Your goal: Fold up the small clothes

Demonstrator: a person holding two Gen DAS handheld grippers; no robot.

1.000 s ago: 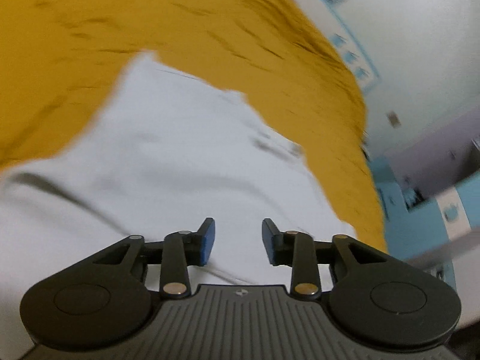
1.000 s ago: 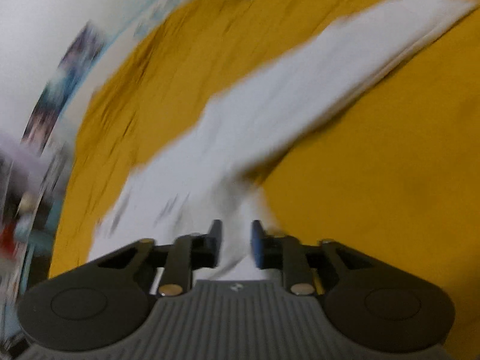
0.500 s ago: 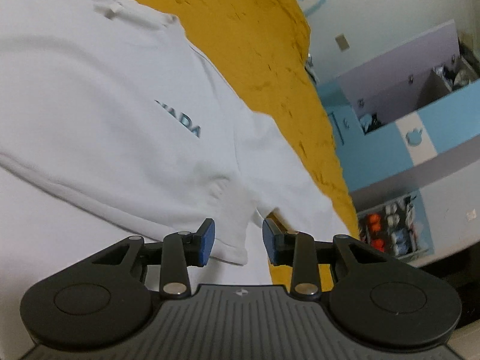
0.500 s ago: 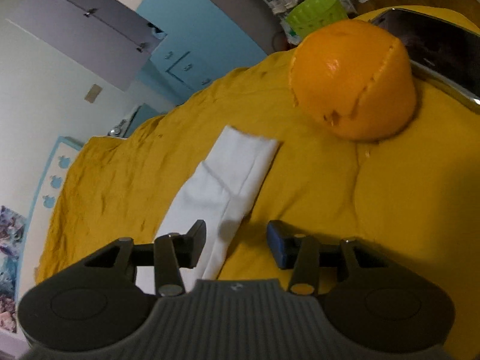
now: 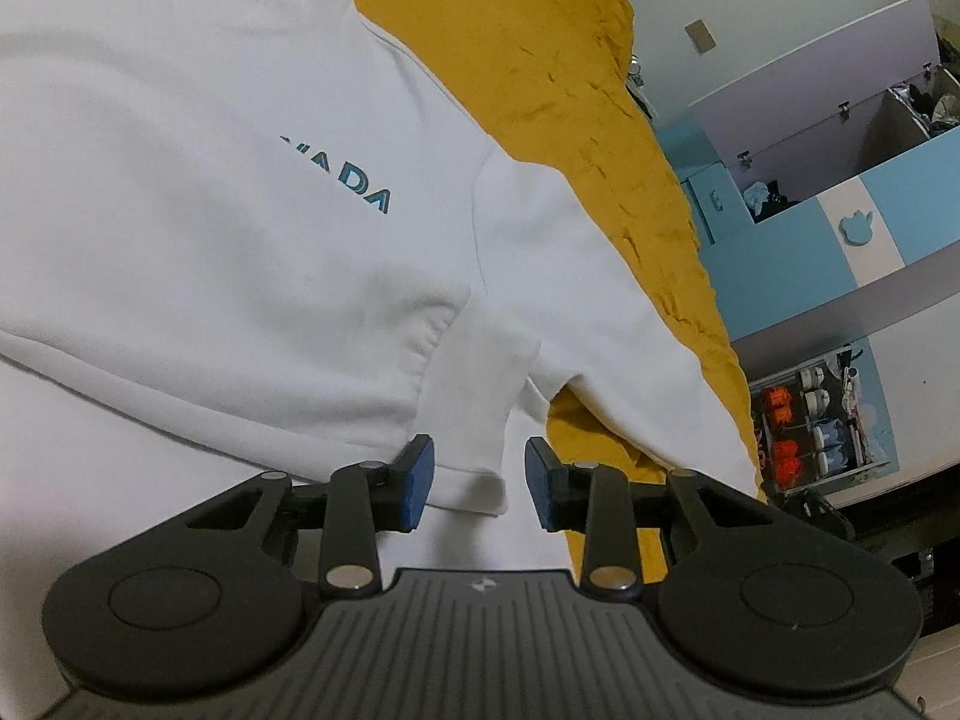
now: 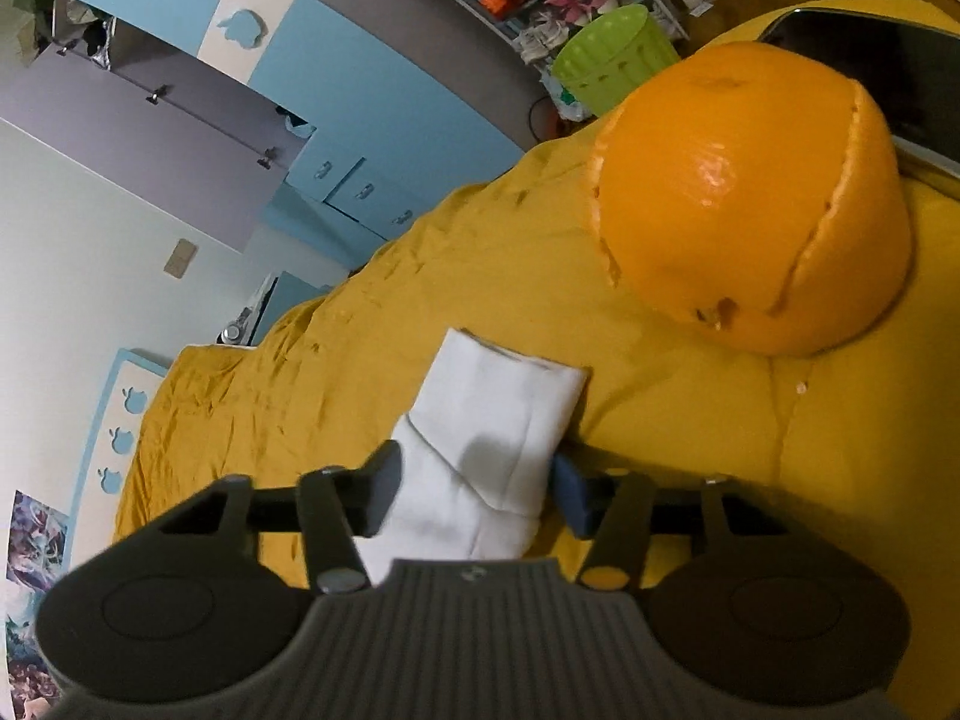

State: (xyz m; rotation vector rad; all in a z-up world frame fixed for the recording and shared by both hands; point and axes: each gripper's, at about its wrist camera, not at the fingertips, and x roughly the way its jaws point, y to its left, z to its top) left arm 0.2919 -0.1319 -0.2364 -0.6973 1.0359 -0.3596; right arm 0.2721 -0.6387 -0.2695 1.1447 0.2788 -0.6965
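From the left wrist view, the white sweatshirt (image 5: 228,228) lies spread on the mustard bedspread (image 5: 540,60), teal lettering up, collar towards the far side. A fold already runs across the body, and one sleeve (image 5: 606,324) trails towards the bed's edge. The left tongs (image 5: 478,486) stand spread with nothing between them, poised just over the hem corner near the armpit. The cloth looks thick and soft, light enough for a pinch, but it will sag and drag if lifted by one point; I would take it at the ribbed hem or the sleeve cuff, where the fabric is doubled.

From the right wrist view, the other sleeve (image 6: 498,414) lies folded back on itself on the bedspread, an orange ball-shaped cushion (image 6: 750,192) well beyond it. The right tongs (image 6: 474,492) straddle that folded sleeve and are closing; the pads sit beside the cloth, not yet clearly pressing. A doubled layer like this should grip well without slipping.
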